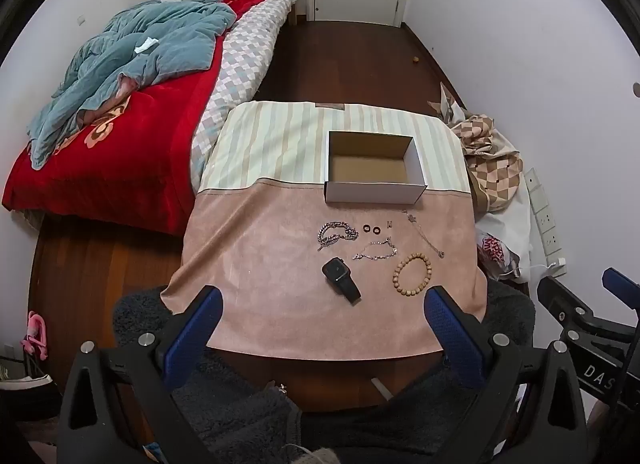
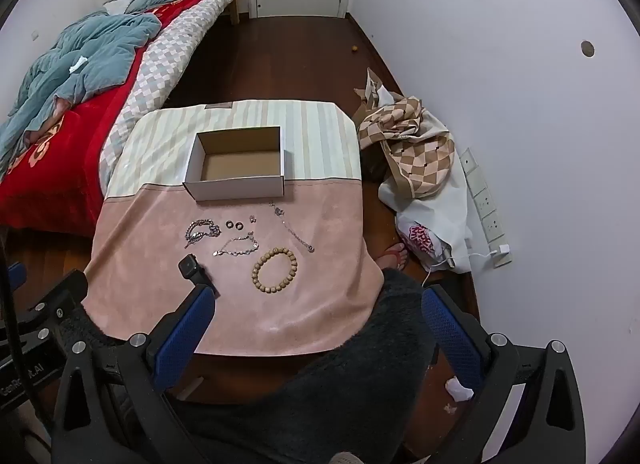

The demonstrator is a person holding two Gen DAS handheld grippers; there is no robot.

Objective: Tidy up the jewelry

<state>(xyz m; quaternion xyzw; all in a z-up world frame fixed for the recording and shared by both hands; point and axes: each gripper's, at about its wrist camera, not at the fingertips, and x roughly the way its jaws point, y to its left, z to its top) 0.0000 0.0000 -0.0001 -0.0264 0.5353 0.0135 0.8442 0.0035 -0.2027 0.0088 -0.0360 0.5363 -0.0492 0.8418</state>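
Observation:
An empty white cardboard box (image 1: 374,184) (image 2: 240,188) stands on the cloth-covered table (image 1: 260,264) (image 2: 328,284). In front of it lie a chunky silver chain (image 1: 337,233) (image 2: 202,231), two dark rings (image 1: 370,229) (image 2: 234,225), a thin silver bracelet (image 1: 376,251) (image 2: 237,249), a thin necklace (image 1: 424,233) (image 2: 292,228), a wooden bead bracelet (image 1: 413,274) (image 2: 275,270) and a black smartwatch (image 1: 340,278) (image 2: 192,268). My left gripper (image 1: 326,300) is open and empty above the table's near edge. My right gripper (image 2: 318,304) is open and empty, also at the near edge.
A bed (image 1: 120,104) with a red blanket and blue quilt stands to the left. A pile of checked fabric and bags (image 2: 416,168) lies on the floor to the right, by a white wall with sockets. The right gripper shows in the left wrist view (image 1: 600,316).

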